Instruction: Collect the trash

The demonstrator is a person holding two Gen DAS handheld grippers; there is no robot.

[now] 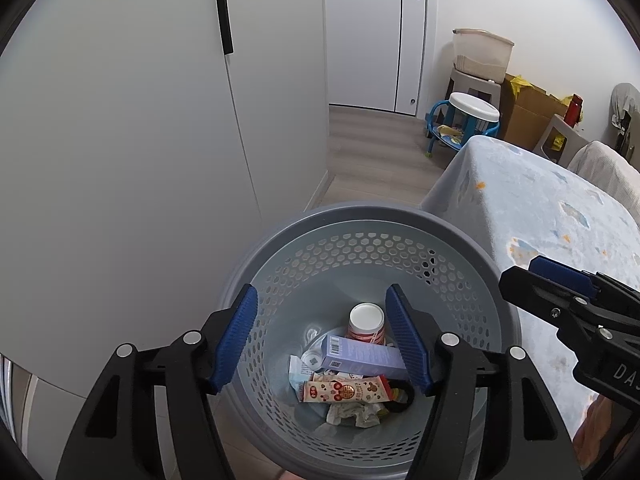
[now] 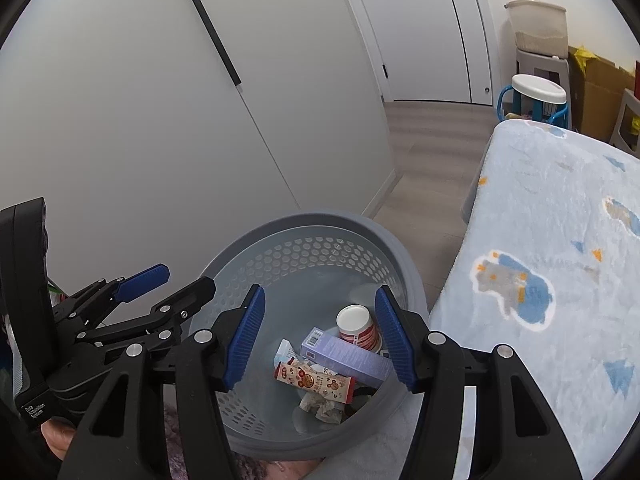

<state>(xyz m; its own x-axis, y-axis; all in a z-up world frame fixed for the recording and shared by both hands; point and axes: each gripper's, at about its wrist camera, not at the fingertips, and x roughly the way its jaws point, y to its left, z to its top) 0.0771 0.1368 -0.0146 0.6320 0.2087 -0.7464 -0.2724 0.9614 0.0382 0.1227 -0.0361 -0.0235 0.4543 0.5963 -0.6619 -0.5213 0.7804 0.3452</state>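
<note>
Two grippers hang over the grey perforated bin (image 1: 360, 240), both with jaws apart and nothing between their blue pads. Seen through the left gripper (image 1: 324, 336), the trash lies at the bottom of the bin: a red-and-white paper cup (image 1: 366, 322) on its side, a lilac carton (image 1: 360, 354) just in front of it, a red-printed snack wrapper (image 1: 346, 390) beside the carton, and crumpled paper (image 1: 352, 414) nearest the camera. The right gripper (image 2: 320, 332) is empty too, above the same heap. Right of the bin, a pale blue patterned blanket (image 2: 560, 240) covers a surface.
</note>
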